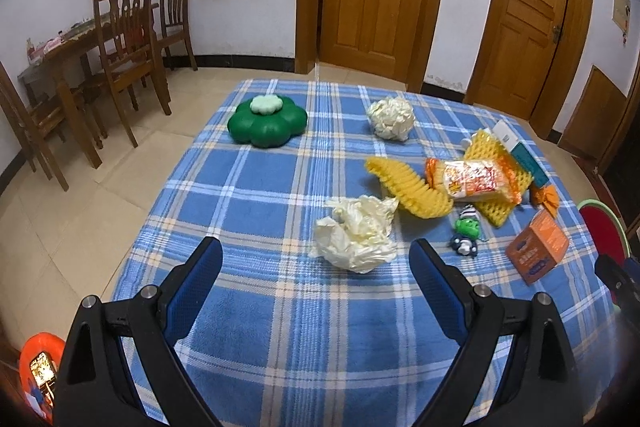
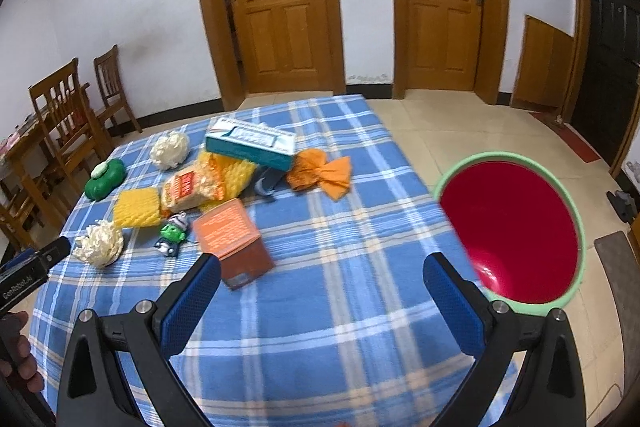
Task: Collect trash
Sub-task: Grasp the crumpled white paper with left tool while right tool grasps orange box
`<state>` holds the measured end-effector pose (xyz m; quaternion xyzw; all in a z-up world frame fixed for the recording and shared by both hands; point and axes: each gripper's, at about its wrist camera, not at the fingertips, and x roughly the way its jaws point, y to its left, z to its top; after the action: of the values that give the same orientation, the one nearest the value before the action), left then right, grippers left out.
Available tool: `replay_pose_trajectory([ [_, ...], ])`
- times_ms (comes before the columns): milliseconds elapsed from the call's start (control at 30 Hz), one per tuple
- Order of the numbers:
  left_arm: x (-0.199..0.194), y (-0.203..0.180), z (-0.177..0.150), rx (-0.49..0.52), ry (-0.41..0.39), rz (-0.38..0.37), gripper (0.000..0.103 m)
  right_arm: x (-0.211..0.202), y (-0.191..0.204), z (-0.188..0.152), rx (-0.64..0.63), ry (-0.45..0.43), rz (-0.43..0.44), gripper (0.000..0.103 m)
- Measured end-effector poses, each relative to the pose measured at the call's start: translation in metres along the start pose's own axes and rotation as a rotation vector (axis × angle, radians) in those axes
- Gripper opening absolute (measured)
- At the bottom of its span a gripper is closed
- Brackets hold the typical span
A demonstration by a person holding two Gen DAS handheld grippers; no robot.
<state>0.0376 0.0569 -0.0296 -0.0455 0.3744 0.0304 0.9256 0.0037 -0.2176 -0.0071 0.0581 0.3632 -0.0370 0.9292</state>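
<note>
left gripper [image 1: 316,259]: hovering over the blue plaid tablecloth [image 1: 280,327], fingers spread wide, gripping nothing | crumpled white plastic bag [image 1: 354,233]: lying just ahead between the fingertips, long axis running near-left to far-right | right gripper [image 2: 320,273]: fingers wide apart, empty, orange carton [image 2: 232,241] near its left finger | red bin [image 2: 512,231]: sitting beside the table's right edge

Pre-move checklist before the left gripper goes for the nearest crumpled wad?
1. Left gripper open, nothing held: ok.
2. Cream crumpled wad just ahead of the fingertips, slightly right of centre: ok.
3. Wad free of the yellow foam net: cannot tell, edges look close.
4. Right gripper open, empty: ok.
5. Red bin beside the table, mouth unobstructed: ok.
6. Green frog toy apart from the wad: ok.
</note>
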Motion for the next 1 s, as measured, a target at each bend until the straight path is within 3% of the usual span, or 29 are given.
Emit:
replay_pose_trajectory([
  [267, 0.030, 0.000, -0.001, 0.016, 0.065, -0.043, 0.087, 0.024, 0.027, 0.001, -0.034, 0.046, 0.012, 0.103],
  [667, 0.061, -0.010, -0.001, 0.020, 0.149, -0.131, 0.064, 0.053, 0.045, 0.006, -0.074, 0.099, 0.021, 0.102],
  [733, 0.063, -0.011, -0.001, 0.015, 0.159, -0.143, 0.061, 0.056, 0.046, 0.006, -0.077, 0.104, 0.022, 0.097],
  [833, 0.065, -0.012, -0.001, 0.017, 0.157, -0.147, 0.054, 0.061, 0.046, 0.006, -0.081, 0.119, 0.026, 0.082],
  [967, 0.064, -0.013, -0.001, 0.020, 0.153, -0.154, 0.043, 0.064, 0.046, 0.004, -0.083, 0.131, 0.046, 0.055],
  [1000, 0.063, -0.013, -0.001, 0.020, 0.150, -0.155, 0.040, 0.064, 0.047, 0.004, -0.086, 0.130, 0.047, 0.055],
])
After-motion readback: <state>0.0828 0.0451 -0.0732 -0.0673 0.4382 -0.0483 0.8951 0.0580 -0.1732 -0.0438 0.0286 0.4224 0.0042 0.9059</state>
